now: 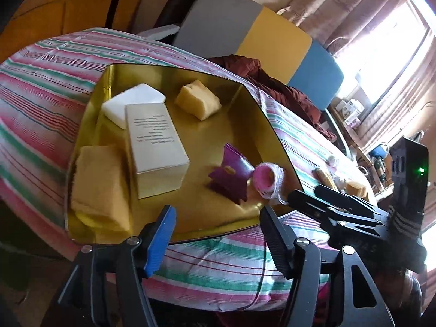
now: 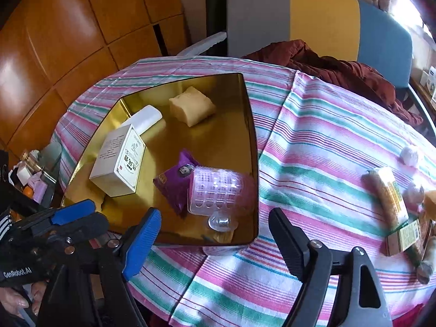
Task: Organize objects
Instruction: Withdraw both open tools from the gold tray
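**Left wrist and right wrist views: gold tray on the striped bench, both claws open above its near edge**

Left wrist view: the left claw [image 1: 218, 234] stands open over the near edge of the gold tray [image 1: 218, 130], its blue pad and black pad well apart with nothing between them. No earlier frame is given for comparison. The tray rests on the bench, which is covered by a pink, green and white striped cloth [image 1: 41, 87]. Inside the tray, a white printed box [image 1: 156, 147] lies toward the left side, with a white block [image 1: 133, 103] touching its far end. A folded yellow towel [image 1: 99, 188] occupies the near left corner. A yellow sponge piece [image 1: 199, 99] lies near the far edge. A purple sachet [image 1: 231, 174] lies toward the near right corner, with a pink hair roller [image 1: 265, 181] just beside it at the right wall.

Right wrist view: the right claw [image 2: 215, 239] is likewise open and holds nothing, its pads spread over the tray's near right corner. A small clear plastic piece [image 2: 219, 222] lies in that corner, just in front of the roller. Outside the tray, near the right edge of the bench, lie a long wrapped snack packet [image 2: 389, 193] and a small white ball [image 2: 408, 155], well apart from the tray. A dark red garment [image 2: 340, 73] is heaped at the far edge.
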`<state>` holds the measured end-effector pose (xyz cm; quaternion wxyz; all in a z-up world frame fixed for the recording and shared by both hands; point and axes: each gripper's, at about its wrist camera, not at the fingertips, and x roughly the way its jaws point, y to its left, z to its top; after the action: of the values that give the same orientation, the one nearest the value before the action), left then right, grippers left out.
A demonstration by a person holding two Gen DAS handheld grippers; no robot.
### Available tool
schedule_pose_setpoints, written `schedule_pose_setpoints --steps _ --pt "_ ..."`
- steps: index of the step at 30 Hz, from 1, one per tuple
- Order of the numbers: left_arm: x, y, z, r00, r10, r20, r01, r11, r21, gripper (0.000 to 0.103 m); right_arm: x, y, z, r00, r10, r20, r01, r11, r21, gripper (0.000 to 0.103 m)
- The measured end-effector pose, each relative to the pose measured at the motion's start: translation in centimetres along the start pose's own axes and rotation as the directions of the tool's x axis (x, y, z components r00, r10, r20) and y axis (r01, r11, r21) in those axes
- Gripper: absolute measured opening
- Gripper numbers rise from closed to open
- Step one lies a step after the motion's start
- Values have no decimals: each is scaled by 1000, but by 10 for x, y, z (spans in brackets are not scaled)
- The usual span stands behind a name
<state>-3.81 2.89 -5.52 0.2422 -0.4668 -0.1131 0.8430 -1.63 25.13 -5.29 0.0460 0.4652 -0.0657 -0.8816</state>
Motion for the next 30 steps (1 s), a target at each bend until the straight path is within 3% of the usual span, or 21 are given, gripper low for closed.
schedule_pose_setpoints --steps 7,14,30 --pt "-13 -13 1 996 69 53 -72 995 67 73 -14 0 -3 999 -15 42 14 1000 15 85" --pt "-17 -23 0 990 113 81 -121 986 113 73 -21 2 -7 998 -37 58 37 999 2 85" --pt "-25 -44 -7 984 131 118 -152 971 186 77 -36 -9 -15 991 -95 91 96 995 1 85"
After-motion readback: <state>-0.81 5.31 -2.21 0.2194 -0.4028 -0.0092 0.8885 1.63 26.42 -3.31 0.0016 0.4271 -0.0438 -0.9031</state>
